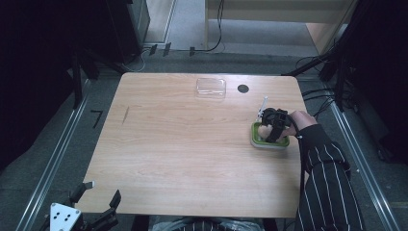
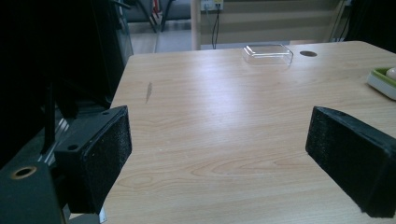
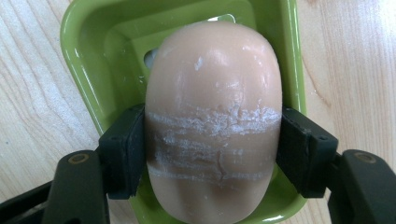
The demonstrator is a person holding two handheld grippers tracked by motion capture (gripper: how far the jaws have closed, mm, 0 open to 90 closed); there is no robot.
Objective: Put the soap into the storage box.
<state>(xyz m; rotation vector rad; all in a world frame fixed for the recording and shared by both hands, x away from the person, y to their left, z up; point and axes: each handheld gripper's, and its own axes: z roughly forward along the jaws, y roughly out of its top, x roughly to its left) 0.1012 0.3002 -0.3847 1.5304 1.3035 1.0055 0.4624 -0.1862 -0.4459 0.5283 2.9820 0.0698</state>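
A peach-coloured soap bar [image 3: 215, 121], scuffed with white marks, sits in a green soap dish [image 3: 88, 56] at the table's right side. My right gripper [image 3: 212, 149] points down into the dish, both black pads pressed on the soap's sides. From above, that gripper [image 1: 275, 126] covers most of the dish [image 1: 269, 142], and a little of the soap [image 1: 262, 130] peeks out at its left. My left gripper [image 2: 219, 154] hangs off the near left corner of the table, jaws wide apart with nothing between them; it appears low left in the high view [image 1: 91, 202].
A clear plastic lid [image 1: 210, 87] lies near the table's far edge, with a round cable hole [image 1: 243, 88] beside it. The dish [image 2: 384, 80] shows at the right edge of the left gripper view. A person's striped sleeve [image 1: 322, 168] reaches in along the table's right side.
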